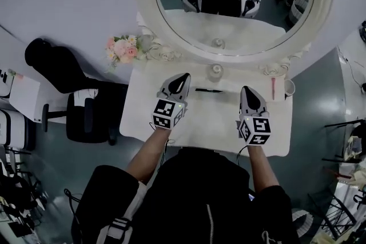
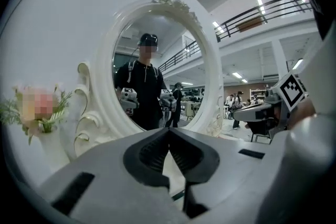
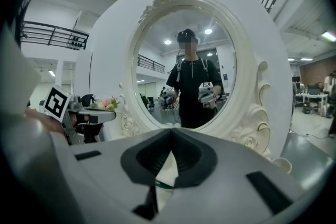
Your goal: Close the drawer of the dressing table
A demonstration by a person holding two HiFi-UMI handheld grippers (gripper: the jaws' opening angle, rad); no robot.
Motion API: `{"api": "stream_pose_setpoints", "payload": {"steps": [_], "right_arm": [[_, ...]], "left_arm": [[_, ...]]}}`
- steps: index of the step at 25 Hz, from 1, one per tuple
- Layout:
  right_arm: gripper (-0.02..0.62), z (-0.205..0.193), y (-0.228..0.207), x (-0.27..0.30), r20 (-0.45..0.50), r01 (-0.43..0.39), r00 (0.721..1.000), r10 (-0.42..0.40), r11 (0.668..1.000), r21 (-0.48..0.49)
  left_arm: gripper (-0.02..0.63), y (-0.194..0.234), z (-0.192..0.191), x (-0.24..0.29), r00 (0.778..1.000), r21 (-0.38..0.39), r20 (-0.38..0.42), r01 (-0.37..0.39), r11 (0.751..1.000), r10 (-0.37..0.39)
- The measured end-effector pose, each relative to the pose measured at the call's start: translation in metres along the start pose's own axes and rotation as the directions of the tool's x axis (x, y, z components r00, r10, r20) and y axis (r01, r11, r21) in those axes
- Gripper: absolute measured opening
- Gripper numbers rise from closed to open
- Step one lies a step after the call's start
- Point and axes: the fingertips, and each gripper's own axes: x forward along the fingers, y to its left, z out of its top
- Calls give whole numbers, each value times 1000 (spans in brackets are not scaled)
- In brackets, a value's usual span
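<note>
The left tool [image 1: 183, 76] and right tool [image 1: 246, 90] hover over the desk [image 1: 211, 120], jaws together, empty. The desk's long axis runs left-right below the mirror [image 1: 146, 6]. The drawer is hidden under its top.

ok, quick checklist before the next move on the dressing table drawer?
1. Left gripper free: ok. Its jaws are shut with nothing between them.
2. Right gripper free: ok. Its jaws are shut and empty.
3. Drawer in view: not ok. The head view shows only the dressing table top, and the person's torso hides the table's front.
4. Drawer open or closed: cannot tell.
5. Grippers clear of the oval mirror: ok. Both gripper views show it ahead, not touched.
6. Clutter near the grippers: ok. A pen lies on the top between them, and neither touches it.
</note>
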Motion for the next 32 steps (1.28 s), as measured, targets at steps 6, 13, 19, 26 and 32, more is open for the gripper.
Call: {"api": "stream_pose_setpoints", "payload": {"steps": [6, 13, 19, 26, 32], "right_arm": [[2, 15, -5, -8, 56, 22, 998, -21, 1000, -12], [-2, 14, 0, -10, 58, 12, 998, -11, 1000, -20], [-2, 14, 1, -11, 58, 6, 998, -5, 1000, -13], [-2, 14, 0, -11, 59, 4, 998, -4, 1000, -10], [-2, 12, 0, -9, 50, 1, 999, -1, 1000, -11]], "left_arm": [[3, -14, 25, 2, 998, 27, 50, 28, 999, -29], [3, -14, 17, 0, 999, 18, 32, 26, 999, -27], [3, -14, 14, -1, 999, 20, 23, 27, 999, -27], [3, -15, 13, 1, 999, 12, 25, 32, 999, -33], [3, -14, 8, 1, 999, 27, 13, 32, 999, -32]]}}
